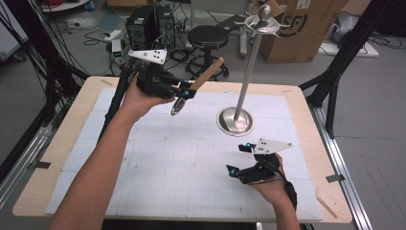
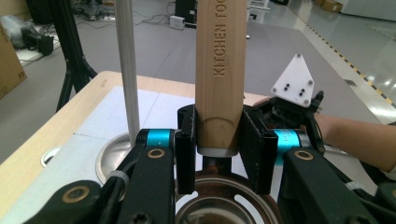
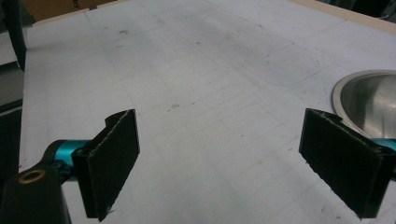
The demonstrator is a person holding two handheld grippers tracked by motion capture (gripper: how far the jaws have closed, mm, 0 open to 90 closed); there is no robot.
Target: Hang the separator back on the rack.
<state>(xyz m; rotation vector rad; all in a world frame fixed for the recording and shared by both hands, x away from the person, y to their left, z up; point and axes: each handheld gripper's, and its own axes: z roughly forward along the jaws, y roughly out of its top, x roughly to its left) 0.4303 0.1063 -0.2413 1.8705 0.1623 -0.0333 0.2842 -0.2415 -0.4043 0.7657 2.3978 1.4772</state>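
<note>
My left gripper point(image 1: 184, 92) clamps the wooden handle of a kitchen tool point(image 2: 219, 70), held up beside the stand point(image 1: 235, 120). My right gripper point(image 3: 233, 163) gapes wide, holding nothing, near the stand's base.

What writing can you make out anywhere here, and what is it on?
"KITCHEN TOO", cut off by the top edge of the left gripper view: stamped along the wooden handle held in the left gripper.
"SF", partly hidden behind the stand's top: printed in black on the cardboard box on the floor in the high view.
Faint marks on the metal part below the handle: too blurred to read.
</note>
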